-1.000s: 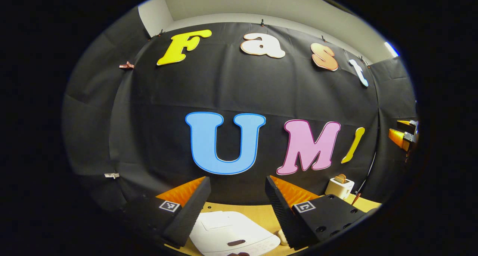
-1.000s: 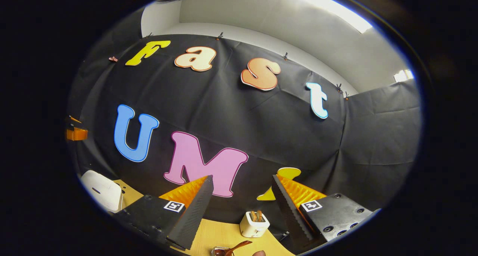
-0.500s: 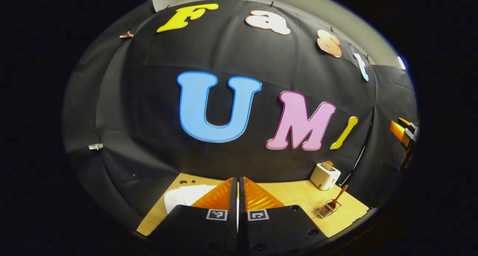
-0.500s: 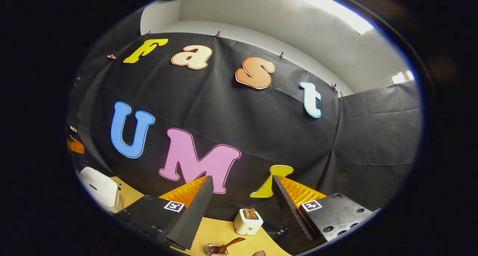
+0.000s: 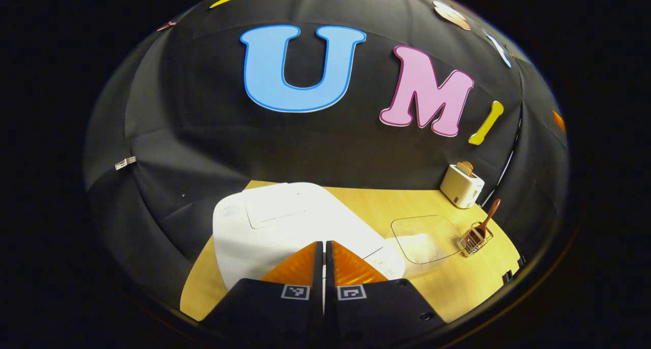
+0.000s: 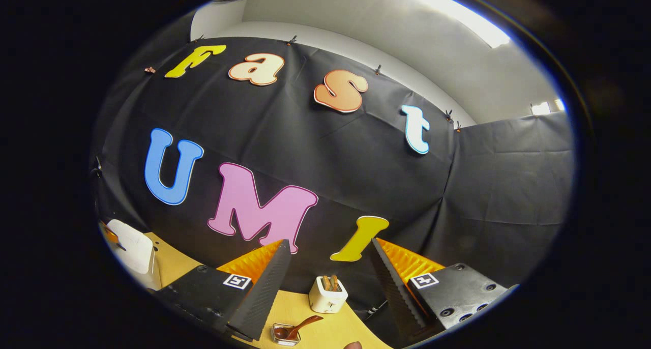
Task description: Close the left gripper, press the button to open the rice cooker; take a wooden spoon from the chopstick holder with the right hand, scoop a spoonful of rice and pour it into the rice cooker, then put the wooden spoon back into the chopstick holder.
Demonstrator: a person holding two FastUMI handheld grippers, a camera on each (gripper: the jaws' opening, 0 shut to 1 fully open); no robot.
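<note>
Looking along the left gripper (image 5: 324, 247), its fingers pressed together over the white rice cooker (image 5: 285, 227), lid down; the wooden spoon (image 5: 487, 221) stands in the chopstick holder (image 5: 476, 240). In the right gripper view, the right gripper (image 6: 330, 267) gapes wide, holding nothing.

A staged recording booth is being shown: black cloth (image 6: 356, 176) is being clipped up as walls, while a kitchen is being imitated by a toaster (image 5: 461, 185) and rice cooker (image 5: 285, 227) on a wooden table (image 5: 457, 283).
</note>
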